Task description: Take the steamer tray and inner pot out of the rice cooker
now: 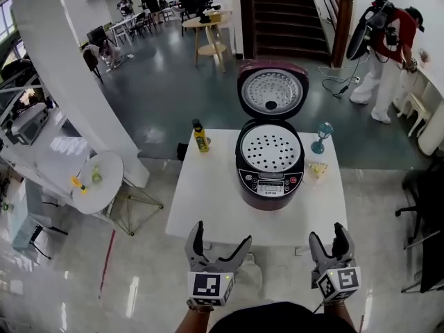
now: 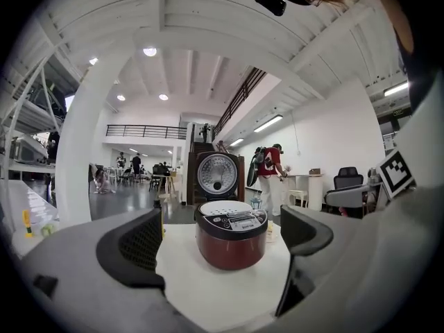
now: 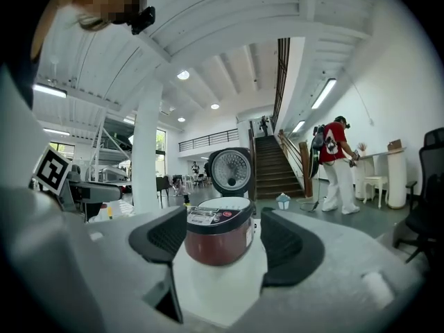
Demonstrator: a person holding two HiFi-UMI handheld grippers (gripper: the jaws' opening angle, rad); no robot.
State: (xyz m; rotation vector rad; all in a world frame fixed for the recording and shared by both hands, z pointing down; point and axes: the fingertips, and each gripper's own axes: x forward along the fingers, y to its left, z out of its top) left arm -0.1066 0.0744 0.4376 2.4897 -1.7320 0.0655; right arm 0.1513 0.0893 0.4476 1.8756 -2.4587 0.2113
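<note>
The left gripper [image 1: 220, 238] has its jaws spread wide with nothing in them. The right gripper [image 1: 328, 236] is likewise released and empty. Both are held about level, short of the near edge of the table [image 1: 208, 207], and point forward. In each gripper view the rice cooker [image 1: 269, 165] shows framed in the gap between the pads, but it is well ahead of them and touched by neither. I judge the jaws are kept apart and side by side so the pair can come at the cooker from the front and take the tray by both sides.

The cooker is dark red and round, with a control panel on its near face. Its lid [image 1: 272, 91] is tipped up at the back, so the top is free to reach. The steamer tray [image 1: 270, 148] sits in its mouth, pale, round and dotted with holes. The inner pot lies beneath it, unseen. Farther ahead, left of the cooker, stands a yellow bottle [image 1: 200, 137], and right of it a blue glass [image 1: 322, 136]. Nothing is lifted out yet.
</note>
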